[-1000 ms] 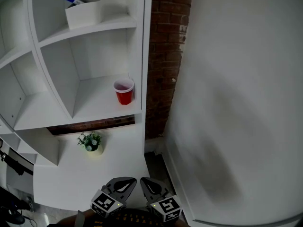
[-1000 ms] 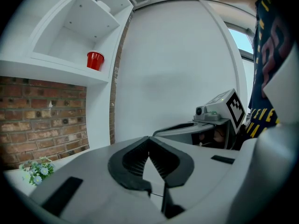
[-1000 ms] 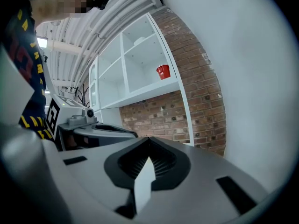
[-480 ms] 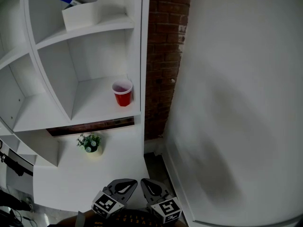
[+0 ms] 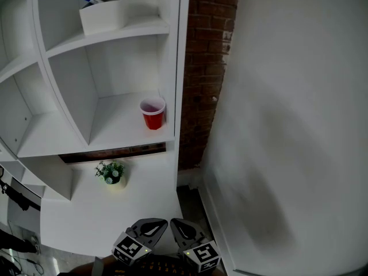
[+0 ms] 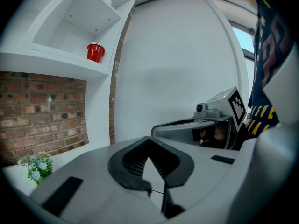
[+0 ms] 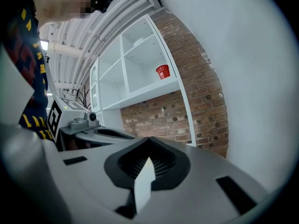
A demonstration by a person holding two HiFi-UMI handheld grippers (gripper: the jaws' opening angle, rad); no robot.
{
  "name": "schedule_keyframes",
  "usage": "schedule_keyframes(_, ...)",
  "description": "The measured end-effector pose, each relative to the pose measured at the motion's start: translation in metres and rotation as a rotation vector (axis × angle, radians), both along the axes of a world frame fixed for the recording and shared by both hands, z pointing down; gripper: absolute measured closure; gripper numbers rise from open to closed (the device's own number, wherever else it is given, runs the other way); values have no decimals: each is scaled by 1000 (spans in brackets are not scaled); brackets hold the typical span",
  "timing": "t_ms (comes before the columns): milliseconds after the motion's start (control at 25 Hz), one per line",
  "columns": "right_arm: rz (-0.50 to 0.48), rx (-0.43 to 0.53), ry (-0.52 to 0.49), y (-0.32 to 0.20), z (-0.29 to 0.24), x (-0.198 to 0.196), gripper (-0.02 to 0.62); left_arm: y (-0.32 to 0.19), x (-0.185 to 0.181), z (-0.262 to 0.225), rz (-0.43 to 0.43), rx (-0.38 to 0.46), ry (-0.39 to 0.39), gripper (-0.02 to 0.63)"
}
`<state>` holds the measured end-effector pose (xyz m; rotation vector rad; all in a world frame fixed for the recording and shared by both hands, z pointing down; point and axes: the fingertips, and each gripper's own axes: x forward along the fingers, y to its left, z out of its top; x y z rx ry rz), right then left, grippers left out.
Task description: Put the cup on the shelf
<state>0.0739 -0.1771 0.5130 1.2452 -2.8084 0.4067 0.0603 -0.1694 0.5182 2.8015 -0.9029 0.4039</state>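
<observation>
A red cup [image 5: 153, 114] stands upright on a white shelf [image 5: 121, 134], near its right front corner. It shows small in the left gripper view as the red cup [image 6: 95, 52] and in the right gripper view as the red cup [image 7: 162, 71]. Both grippers sit low at the bottom of the head view, far below the cup. My left gripper [image 5: 150, 229] is shut with nothing in it, tips meeting [image 6: 148, 149]. Beside it my right gripper [image 5: 181, 227] is also shut and empty [image 7: 148, 149].
A white box [image 5: 103, 13] with a blue item sits on the upper shelf. A small potted plant [image 5: 110, 172] stands on the white counter below. A brick column [image 5: 201, 68] runs beside the shelf unit, and a large white curved wall [image 5: 299, 125] fills the right.
The head view has drifted slightly, so the shelf and cup sit a little to the right. The grippers have stayed in place, both shut.
</observation>
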Motion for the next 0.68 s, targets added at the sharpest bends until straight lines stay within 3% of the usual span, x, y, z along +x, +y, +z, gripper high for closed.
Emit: schedule_keyframes(680,-5,-26,-6,1,6,2,591,4,5,6,15,-9,-14,603)
